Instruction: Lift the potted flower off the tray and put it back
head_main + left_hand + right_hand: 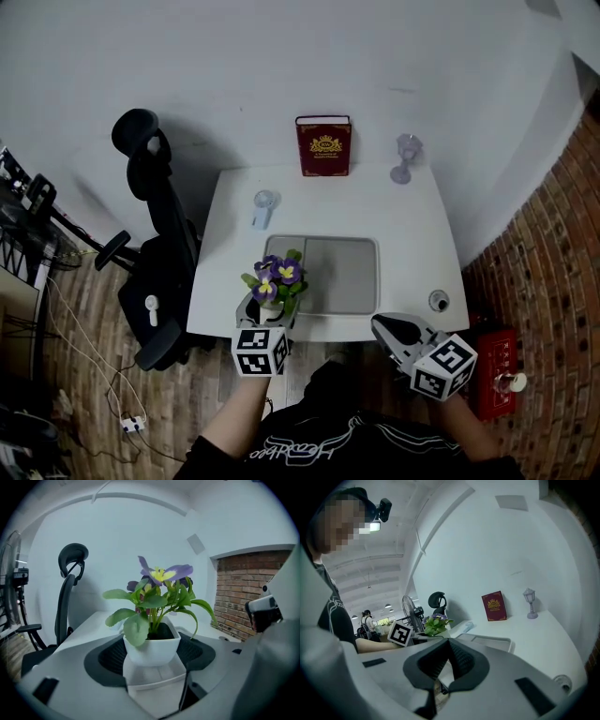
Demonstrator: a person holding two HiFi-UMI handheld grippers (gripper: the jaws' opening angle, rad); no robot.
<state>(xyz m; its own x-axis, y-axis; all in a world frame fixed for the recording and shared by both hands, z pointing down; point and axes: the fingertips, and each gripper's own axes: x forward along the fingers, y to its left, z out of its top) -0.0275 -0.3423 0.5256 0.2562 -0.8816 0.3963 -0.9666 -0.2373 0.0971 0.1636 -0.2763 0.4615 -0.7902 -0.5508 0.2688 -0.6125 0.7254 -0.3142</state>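
Observation:
The potted flower [275, 279], purple blooms over green leaves in a small white pot [152, 651], hangs above the near left corner of the grey tray [347, 277]. My left gripper [270, 307] is shut on the pot, one black pad [110, 656] pressing each side of it. The left gripper view shows the pot's base free of any surface. My right gripper [392, 330] hovers off the table's front edge at the right, shut with nothing between its pads [459, 660]. The right gripper view shows the flower [436, 622] and the tray [490, 641] to the left.
On the white table [412, 234] a dark red book [323, 145] stands against the wall, a small purple lamp [406, 157] to its right. A pale blue hand fan [263, 208] lies behind the tray. A black office chair [155, 234] stands left. Brick wall on the right.

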